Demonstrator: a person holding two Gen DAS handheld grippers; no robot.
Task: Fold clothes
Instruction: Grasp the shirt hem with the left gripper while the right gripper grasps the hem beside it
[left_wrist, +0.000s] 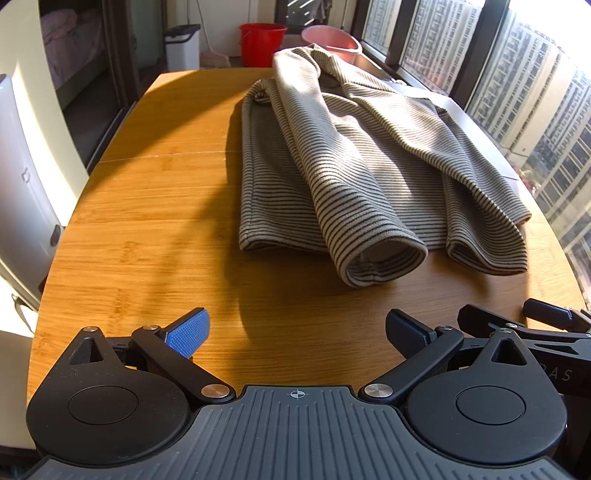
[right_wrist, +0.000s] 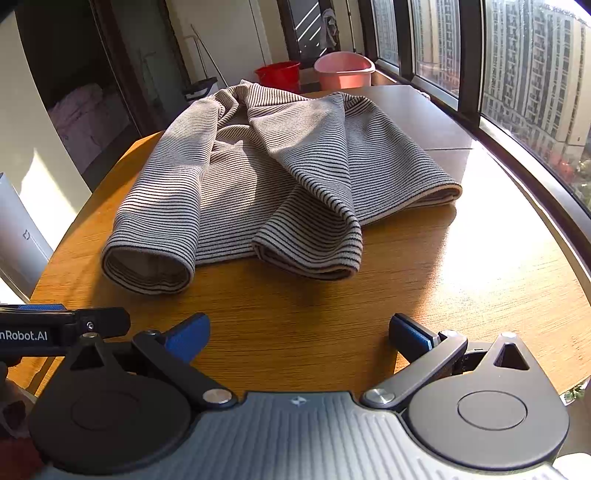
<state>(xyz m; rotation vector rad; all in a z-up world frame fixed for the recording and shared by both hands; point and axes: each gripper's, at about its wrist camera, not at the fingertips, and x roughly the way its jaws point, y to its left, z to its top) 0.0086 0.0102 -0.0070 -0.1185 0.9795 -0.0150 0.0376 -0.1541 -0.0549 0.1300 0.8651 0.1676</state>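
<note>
A rounded wooden table (left_wrist: 147, 229) with a bamboo-like grain filled the lower half of both views, striped by strong sunlight and shadow. On it lay a striped long-sleeved top (left_wrist: 354, 158), at 12 to 1 o'clock in the left wrist view and at 12 o'clock in the right wrist view, both sleeves drawn in over the body, cuffs pointing toward the cameras.

The left gripper (left_wrist: 295, 332) hovered over bare wood at 6 o'clock, its 2 blue-padded fingers spread wide, gripping nothing. The right gripper (right_wrist: 297, 334) was likewise spread and empty, just beside it.

Beyond the table, at 12 o'clock, stood a red bucket (left_wrist: 261, 43) and a pink basin (left_wrist: 332, 41). Tall windows (left_wrist: 524, 74) at 2 o'clock showed apartment towers. A white appliance (left_wrist: 18, 206) stood at 9 o'clock.
</note>
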